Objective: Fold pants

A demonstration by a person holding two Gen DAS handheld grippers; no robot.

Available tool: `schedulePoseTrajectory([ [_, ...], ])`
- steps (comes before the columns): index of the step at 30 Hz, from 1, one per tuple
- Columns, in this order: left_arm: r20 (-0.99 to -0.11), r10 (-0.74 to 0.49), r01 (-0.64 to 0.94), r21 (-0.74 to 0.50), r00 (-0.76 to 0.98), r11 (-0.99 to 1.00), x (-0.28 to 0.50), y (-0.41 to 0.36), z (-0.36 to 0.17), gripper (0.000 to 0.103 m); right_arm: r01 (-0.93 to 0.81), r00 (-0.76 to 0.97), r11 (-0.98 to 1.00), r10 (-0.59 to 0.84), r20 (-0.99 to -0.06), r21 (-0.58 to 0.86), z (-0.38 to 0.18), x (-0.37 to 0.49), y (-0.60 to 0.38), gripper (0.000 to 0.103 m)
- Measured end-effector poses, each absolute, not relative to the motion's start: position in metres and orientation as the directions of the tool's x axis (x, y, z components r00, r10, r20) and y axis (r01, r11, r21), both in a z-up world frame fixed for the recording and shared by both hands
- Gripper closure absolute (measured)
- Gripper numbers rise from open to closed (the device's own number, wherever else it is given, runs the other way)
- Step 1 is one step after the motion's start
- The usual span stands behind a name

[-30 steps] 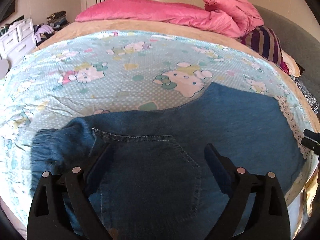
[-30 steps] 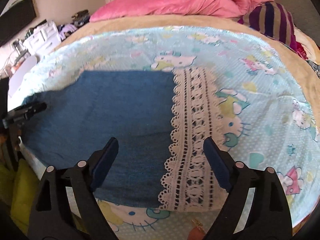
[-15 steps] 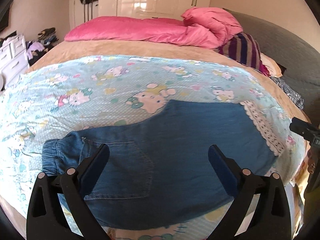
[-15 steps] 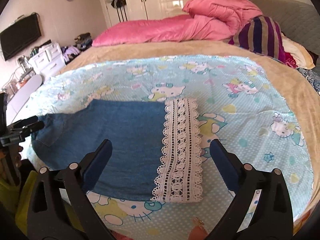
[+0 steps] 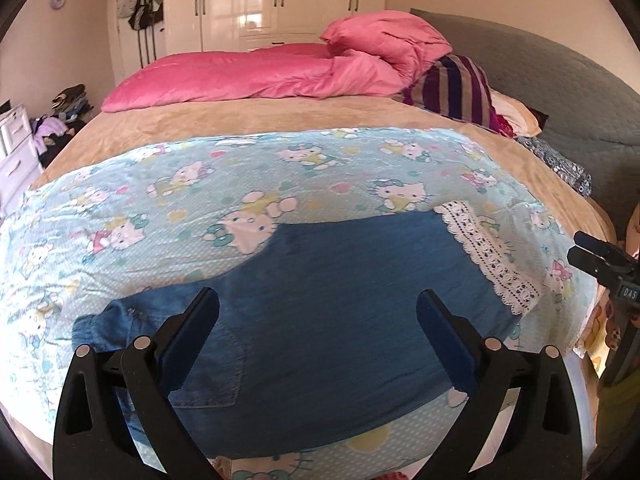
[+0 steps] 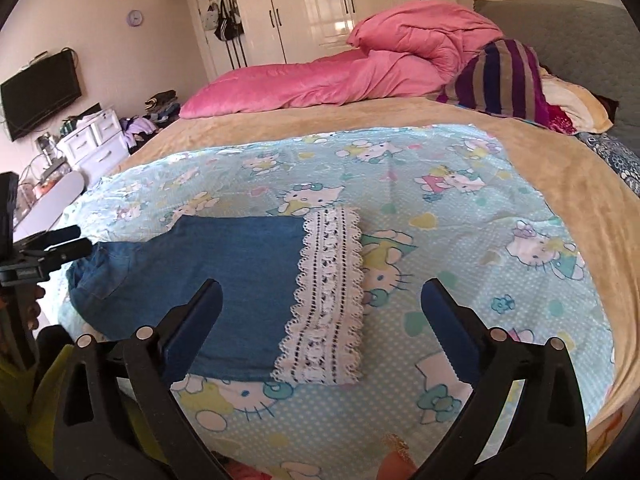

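Observation:
Blue denim pants [image 5: 340, 304] with a white lace hem [image 5: 486, 258] lie flat on a light blue cartoon-cat sheet [image 5: 200, 184], waistband to the left, legs stacked. My left gripper [image 5: 318, 312] is open and empty, held above the seat and back pocket. In the right wrist view the pants [image 6: 224, 272] and lace hem [image 6: 330, 304] lie at lower left. My right gripper [image 6: 322, 300] is open and empty above the hem end. Each gripper shows at the edge of the other's view.
The sheet covers a beige blanket [image 5: 248, 118] on a bed. A pink duvet [image 5: 288, 72] and a striped pillow [image 5: 456, 88] lie at the far end. White drawers [image 6: 96, 140] and clutter stand left of the bed; wardrobes [image 6: 320, 4] line the back wall.
Both grippers have pulled back and risen away from the pants, which now look smaller and lie flat. Both stayed open and empty.

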State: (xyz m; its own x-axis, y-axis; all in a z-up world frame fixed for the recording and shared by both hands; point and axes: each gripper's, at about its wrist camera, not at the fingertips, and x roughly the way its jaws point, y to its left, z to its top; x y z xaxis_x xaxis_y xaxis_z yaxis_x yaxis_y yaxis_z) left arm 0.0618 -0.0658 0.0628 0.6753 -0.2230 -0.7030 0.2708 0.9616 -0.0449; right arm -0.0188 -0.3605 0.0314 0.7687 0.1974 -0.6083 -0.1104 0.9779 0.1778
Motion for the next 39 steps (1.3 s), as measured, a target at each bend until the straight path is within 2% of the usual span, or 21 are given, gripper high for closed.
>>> schedulePoseTrajectory([
  [7, -0.706, -0.271, 0.338, -0.048, 0.654, 0.94, 0.076, -0.102, 0.068, 0.004, -0.103, 0.761, 0.974, 0.207, -0.615, 0.2, 0.022, -0.029, -0.371, 0.009],
  [15, -0.751, -0.326, 0.421, -0.07, 0.574, 0.904, 0.11, -0.146, 0.055, 0.004, -0.103, 0.696, 0.963, 0.247, -0.675, 0.247, -0.011, -0.024, -0.366, 0.009],
  [25, -0.801, -0.311, 0.516, -0.002, 0.512, 0.857, 0.172, -0.203, 0.027, 0.004, -0.06, 0.645, 0.937, 0.299, -0.704, 0.343, -0.04, -0.009, -0.363, 0.009],
  [34, -0.844, -0.255, 0.58, 0.078, 0.471, 0.811, 0.222, -0.237, -0.022, 0.005, -0.027, 0.633, 0.917, 0.324, -0.703, 0.398, -0.051, -0.004, -0.361, 0.01],
  [38, -0.866, -0.281, 0.579, 0.012, 0.413, 0.815, 0.245, -0.239, -0.041, 0.005, -0.035, 0.62, 0.913, 0.339, -0.708, 0.407, -0.053, 0.004, -0.357, 0.02],
  [39, -0.868, -0.29, 0.58, -0.004, 0.403, 0.815, 0.249, -0.239, -0.044, 0.005, -0.033, 0.619, 0.912, 0.34, -0.708, 0.409, -0.053, 0.005, -0.357, 0.026],
])
